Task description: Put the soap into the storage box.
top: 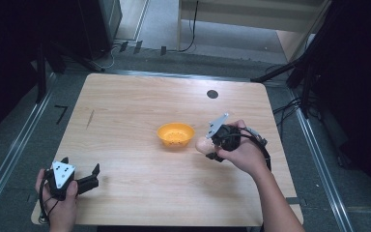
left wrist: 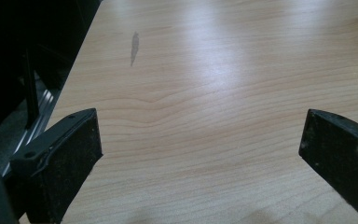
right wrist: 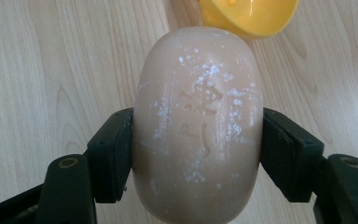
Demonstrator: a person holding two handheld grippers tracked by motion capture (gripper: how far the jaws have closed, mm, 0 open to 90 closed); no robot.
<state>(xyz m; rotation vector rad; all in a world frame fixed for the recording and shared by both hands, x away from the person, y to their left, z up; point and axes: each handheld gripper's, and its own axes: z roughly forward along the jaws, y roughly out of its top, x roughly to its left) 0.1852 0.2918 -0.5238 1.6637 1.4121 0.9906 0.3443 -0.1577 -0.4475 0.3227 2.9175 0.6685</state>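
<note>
Wooden desk, mid-frame: right gripper clamps soap bar beside orange bowl. Risk: slick, rounded soap may squirt free. Left gripper wide, idle.

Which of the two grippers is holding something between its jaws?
The right gripper: its jaws press on a pale bar of soap. The left gripper has open jaws over bare table.

Recording or test lab, not a home. Evidence: bare wooden table standing alone on grey carpet floor; black stand legs at both sides; loose cables trailing across floor; dark surroundings; black round marker fixed to tabletop.
</note>
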